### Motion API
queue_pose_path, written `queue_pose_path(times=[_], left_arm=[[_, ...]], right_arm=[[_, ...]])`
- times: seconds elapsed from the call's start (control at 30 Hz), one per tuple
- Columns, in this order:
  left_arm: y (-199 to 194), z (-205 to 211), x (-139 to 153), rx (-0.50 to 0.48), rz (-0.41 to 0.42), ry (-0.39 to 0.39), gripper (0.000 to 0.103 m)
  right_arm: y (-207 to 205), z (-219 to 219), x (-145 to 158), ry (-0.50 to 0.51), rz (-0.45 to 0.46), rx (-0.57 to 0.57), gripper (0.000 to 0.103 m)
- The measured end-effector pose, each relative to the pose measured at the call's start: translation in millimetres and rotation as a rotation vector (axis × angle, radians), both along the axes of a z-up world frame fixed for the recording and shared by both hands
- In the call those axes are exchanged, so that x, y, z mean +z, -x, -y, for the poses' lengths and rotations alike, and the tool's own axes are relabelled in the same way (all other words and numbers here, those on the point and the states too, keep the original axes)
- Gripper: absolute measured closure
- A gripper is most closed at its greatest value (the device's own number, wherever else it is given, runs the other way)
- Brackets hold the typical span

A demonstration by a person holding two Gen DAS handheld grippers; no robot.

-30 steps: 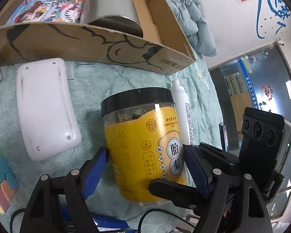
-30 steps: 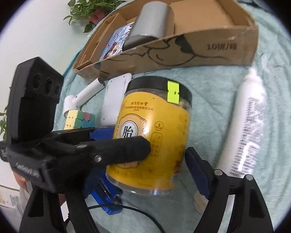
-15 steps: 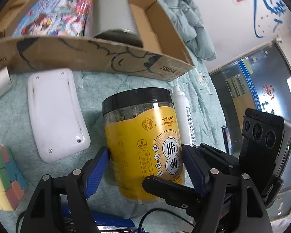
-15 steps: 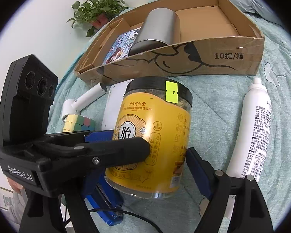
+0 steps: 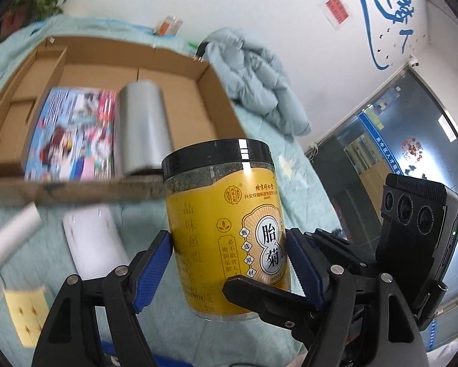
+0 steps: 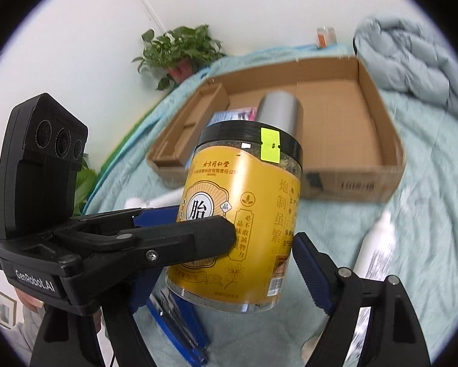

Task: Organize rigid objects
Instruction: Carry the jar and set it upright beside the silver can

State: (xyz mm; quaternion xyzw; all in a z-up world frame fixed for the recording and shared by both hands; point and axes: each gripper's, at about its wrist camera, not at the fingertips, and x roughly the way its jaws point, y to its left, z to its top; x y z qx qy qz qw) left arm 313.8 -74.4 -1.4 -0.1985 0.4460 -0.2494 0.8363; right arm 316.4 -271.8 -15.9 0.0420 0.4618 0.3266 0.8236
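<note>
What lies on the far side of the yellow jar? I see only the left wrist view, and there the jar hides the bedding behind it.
Observer: A white bottle lies on the bedding, to the right of the jar in the right wrist view.
Operator: Is anything stuck on the lid?
Observer: Yes. A lime-green sticker sits on the side of the black lid and reaches down over the clear wall.
Operator: Does the right gripper have the jar on both sides?
Observer: On the side you cannot see, the right gripper has its blue pad against the jar, as far as I can tell.
</note>
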Motion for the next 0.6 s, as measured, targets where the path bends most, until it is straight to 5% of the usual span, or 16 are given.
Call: queue_pose_path(times=[0.27,0.6], left_arm=[[-43,8,42,-0.022,0.056,-0.036,0.031],[-115,39,60,-0.037,0.020,-0.083,0.031]], right_arm=[[-39,0,24,0.024,0.064,-0.004,0.021],[-94,10,32,0.040,0.036,-0.011,0.021]])
